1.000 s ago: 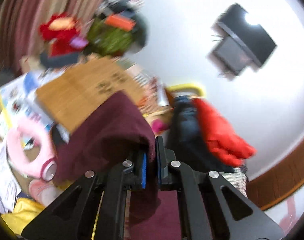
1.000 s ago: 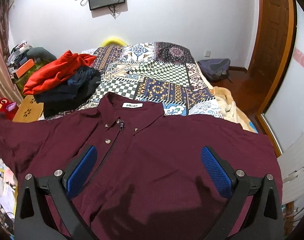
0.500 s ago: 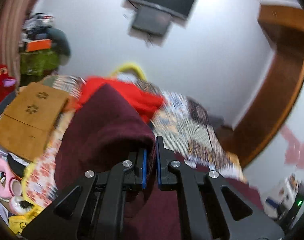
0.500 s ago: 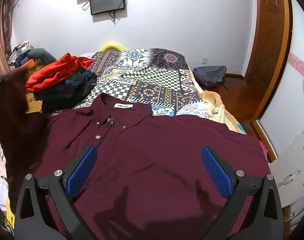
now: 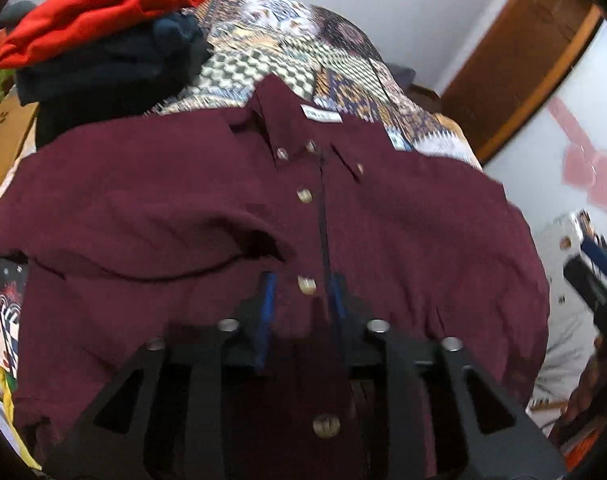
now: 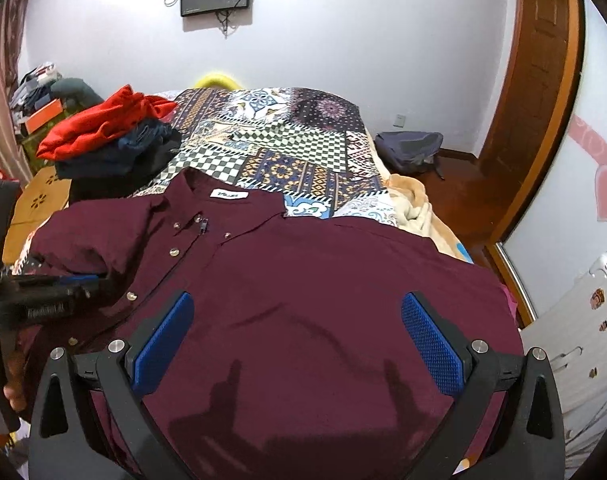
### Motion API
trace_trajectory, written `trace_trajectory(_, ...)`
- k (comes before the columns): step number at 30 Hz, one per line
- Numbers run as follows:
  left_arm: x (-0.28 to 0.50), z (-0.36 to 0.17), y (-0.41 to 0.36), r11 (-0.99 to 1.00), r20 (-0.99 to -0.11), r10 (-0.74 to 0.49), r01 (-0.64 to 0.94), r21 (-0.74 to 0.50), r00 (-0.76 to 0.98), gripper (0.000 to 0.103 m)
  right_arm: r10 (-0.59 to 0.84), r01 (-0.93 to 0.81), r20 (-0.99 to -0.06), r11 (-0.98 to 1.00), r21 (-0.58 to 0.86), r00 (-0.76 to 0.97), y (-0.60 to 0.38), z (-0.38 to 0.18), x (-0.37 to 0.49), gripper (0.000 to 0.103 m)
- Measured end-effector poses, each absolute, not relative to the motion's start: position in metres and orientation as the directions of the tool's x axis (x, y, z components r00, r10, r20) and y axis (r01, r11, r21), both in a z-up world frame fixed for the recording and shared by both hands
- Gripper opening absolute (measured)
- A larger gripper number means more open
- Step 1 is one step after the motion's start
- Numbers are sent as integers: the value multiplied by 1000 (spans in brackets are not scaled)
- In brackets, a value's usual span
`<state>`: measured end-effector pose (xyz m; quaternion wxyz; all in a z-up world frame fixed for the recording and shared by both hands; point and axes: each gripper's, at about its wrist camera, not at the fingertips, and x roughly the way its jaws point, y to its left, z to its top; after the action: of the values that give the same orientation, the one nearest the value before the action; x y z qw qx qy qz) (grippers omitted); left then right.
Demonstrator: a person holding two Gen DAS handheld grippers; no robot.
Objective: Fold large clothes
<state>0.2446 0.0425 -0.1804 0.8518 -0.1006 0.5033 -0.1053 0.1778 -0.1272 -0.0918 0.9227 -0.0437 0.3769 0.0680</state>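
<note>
A maroon button-up shirt (image 6: 303, 288) lies face up on the bed, collar towards the far wall. Its left sleeve (image 5: 143, 236) is folded in across the chest. My left gripper (image 5: 303, 294) hovers over the button placket, its jaws opening. Only a shirt button shows in the gap, and the pads press on nothing. It also shows at the left edge of the right wrist view as the left gripper (image 6: 63, 280). My right gripper (image 6: 295, 308) stands wide open above the shirt's right half, holding nothing.
A pile of red and dark clothes (image 6: 111, 136) sits on the bed's far left. The patchwork bedspread (image 6: 283, 140) extends beyond the collar. A beige blanket (image 6: 415, 208) hangs off the right side. A backpack (image 6: 411, 152) lies on the floor near the wooden door (image 6: 543, 80).
The left gripper swung in from the bed's left side with the sleeve pinched, brought it over the shirt front, and its jaws have parted off the cloth. The right gripper stayed put.
</note>
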Motion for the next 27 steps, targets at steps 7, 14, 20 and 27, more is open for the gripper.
trace_trajectory(7,210,-149,56,975,-797,-221,96,-203,563,65,129,-249,-680,965,-80,722,-96,-80,179,103)
trace_trajectory(14,187,-118,115,993,-731,-62,-28,-111,680,76,190,-376,-648,913,-160,737,-43,-65,183,103)
trace_trajectory(20,167,-118,183,979,-706,83,-190,-75,704,81,256,-505,-660,835,-217,706,17,-63,195,103)
trace_trajectory(27,143,-139,250,941,-724,185,-331,-64,665,82,338,-678,-741,704,-210,580,106,-82,208,103)
